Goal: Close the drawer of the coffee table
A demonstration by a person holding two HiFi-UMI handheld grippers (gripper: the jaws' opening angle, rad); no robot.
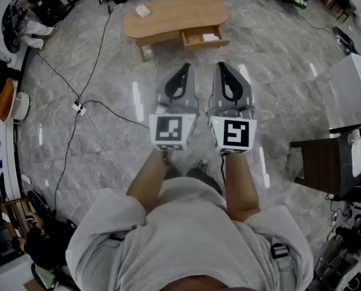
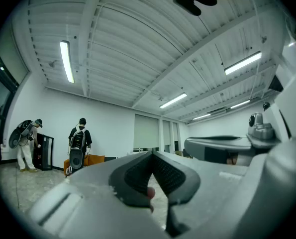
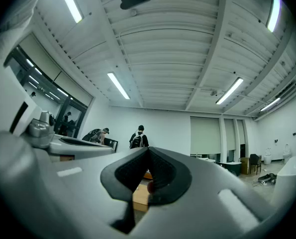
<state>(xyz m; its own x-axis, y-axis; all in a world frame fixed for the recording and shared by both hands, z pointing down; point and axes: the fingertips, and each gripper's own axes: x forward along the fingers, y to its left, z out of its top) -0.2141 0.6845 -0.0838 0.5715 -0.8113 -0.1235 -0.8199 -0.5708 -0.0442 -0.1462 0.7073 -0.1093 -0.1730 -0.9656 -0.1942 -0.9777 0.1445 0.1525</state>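
A low wooden coffee table point(image 1: 174, 16) stands on the marble floor ahead of me. Its drawer point(image 1: 204, 37) is pulled out on the near right side, with a white item lying inside. My left gripper point(image 1: 184, 70) and right gripper point(image 1: 222, 69) are held side by side at waist height, well short of the table, both shut with nothing between the jaws. In the left gripper view the closed jaws of the left gripper point(image 2: 151, 156) point slightly upward at the room. Through the right gripper point(image 3: 148, 151) a sliver of the wooden table point(image 3: 140, 193) shows below the jaws.
A black cable point(image 1: 86, 80) runs across the floor to a power strip point(image 1: 79, 108) at my left. A dark stand point(image 1: 323, 162) and white cabinet point(image 1: 353, 80) are at my right. Two people point(image 2: 78, 142) stand by equipment at the far wall. A white object point(image 1: 142, 10) lies on the tabletop.
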